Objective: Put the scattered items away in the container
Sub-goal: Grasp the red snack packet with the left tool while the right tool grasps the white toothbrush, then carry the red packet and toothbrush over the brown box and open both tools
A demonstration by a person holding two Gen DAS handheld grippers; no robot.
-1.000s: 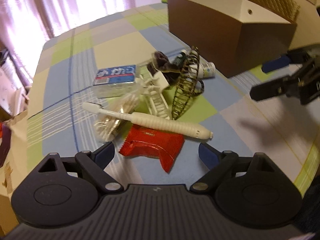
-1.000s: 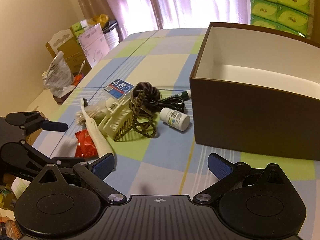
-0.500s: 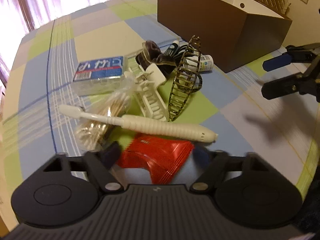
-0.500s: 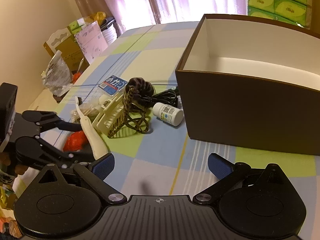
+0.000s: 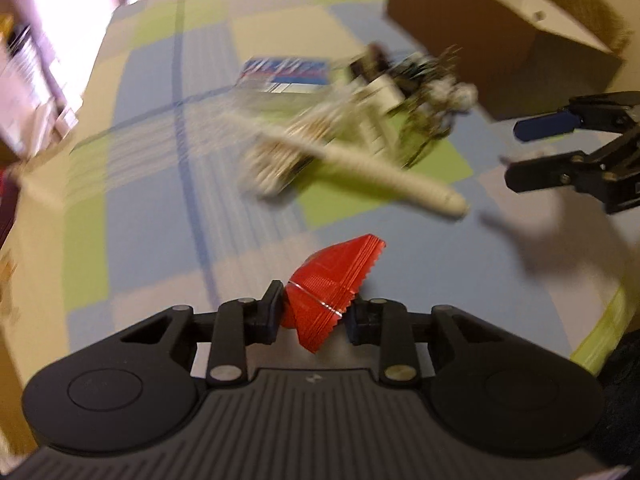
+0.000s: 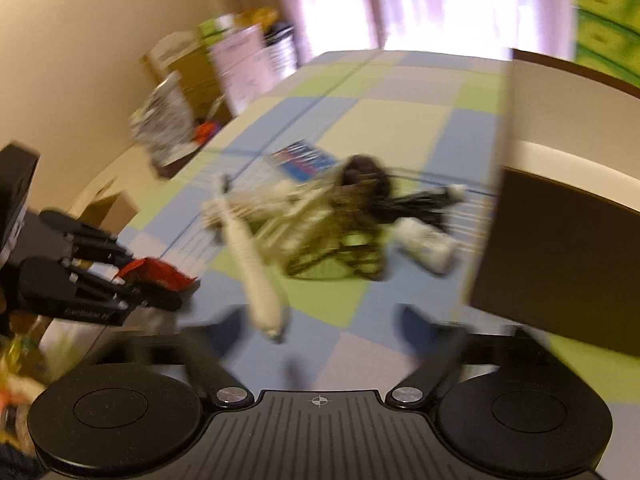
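Between the left tongs (image 5: 312,314), a pinched red packet (image 5: 334,280); right tongs (image 6: 320,328) wide apart.

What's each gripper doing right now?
Left gripper: shut on the red packet.
Right gripper: open, fingers spread and holding nothing.

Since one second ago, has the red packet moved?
Yes. The red packet, shut in the left gripper, is lifted off the cloth, away from the white stick.
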